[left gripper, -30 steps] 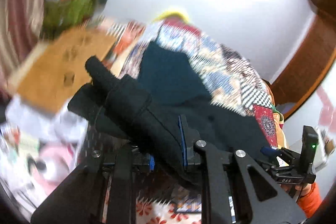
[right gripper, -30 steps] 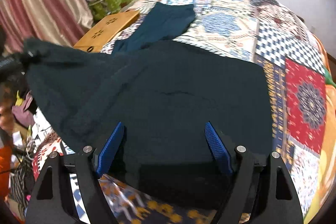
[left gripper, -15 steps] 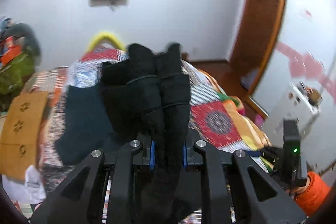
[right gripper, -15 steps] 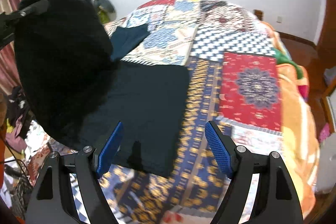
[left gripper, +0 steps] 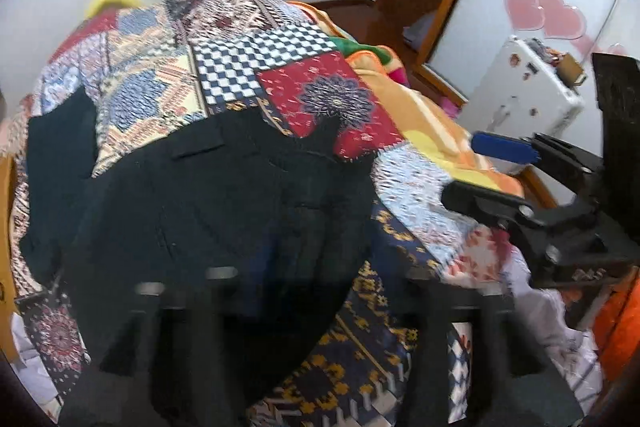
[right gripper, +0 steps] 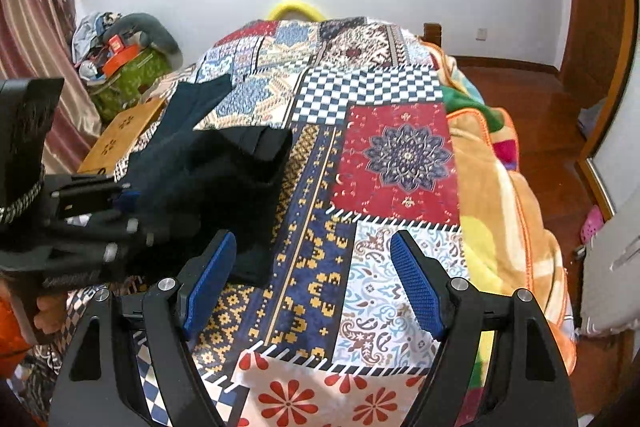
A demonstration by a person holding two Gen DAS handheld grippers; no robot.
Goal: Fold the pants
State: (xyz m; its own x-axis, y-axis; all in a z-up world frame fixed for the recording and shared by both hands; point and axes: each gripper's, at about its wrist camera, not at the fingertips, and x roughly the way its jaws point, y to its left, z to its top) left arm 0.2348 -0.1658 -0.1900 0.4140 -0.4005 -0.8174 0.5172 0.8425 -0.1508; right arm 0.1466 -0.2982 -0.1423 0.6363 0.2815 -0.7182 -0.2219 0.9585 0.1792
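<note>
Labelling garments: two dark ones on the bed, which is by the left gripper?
The black pants, bunched right at the left gripper. The teal garment lies flat farther up the bed, touched by nothing.

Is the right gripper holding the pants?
No, the right gripper stands open over bare quilt, with the pants off to its side.
</note>
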